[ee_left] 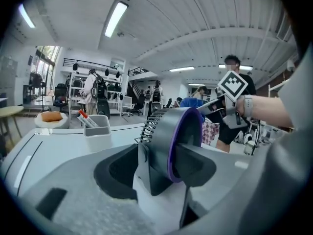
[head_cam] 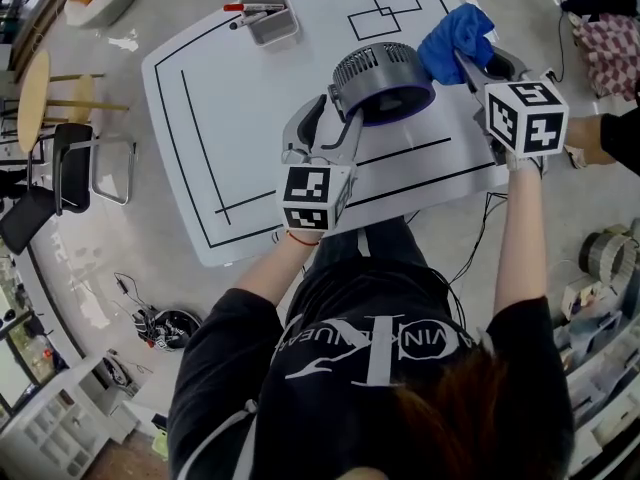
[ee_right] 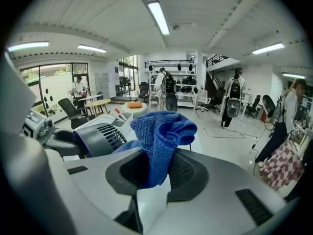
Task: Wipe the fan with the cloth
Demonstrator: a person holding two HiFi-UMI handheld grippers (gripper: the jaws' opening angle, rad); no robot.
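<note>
The fan [head_cam: 385, 78] is a grey round unit with a purple ring and a slatted back. It sits over the near right part of the white table [head_cam: 230, 98]. My left gripper [head_cam: 340, 115] grips its near rim, and in the left gripper view the fan [ee_left: 171, 131] stands on edge between the pads of my left gripper [ee_left: 161, 166]. My right gripper [head_cam: 480, 63] is shut on a bunched blue cloth [head_cam: 455, 33] just right of the fan. The cloth [ee_right: 159, 136] rises out of the jaws of my right gripper [ee_right: 154, 173], with the fan [ee_right: 98, 138] to its left.
A grey pen holder [head_cam: 268, 16] with markers stands at the table's far side. Black lines are taped across the tabletop. A chair [head_cam: 75, 163] stands left of the table. Another person [head_cam: 610, 133] is at the right, near a checked cloth [head_cam: 605, 43].
</note>
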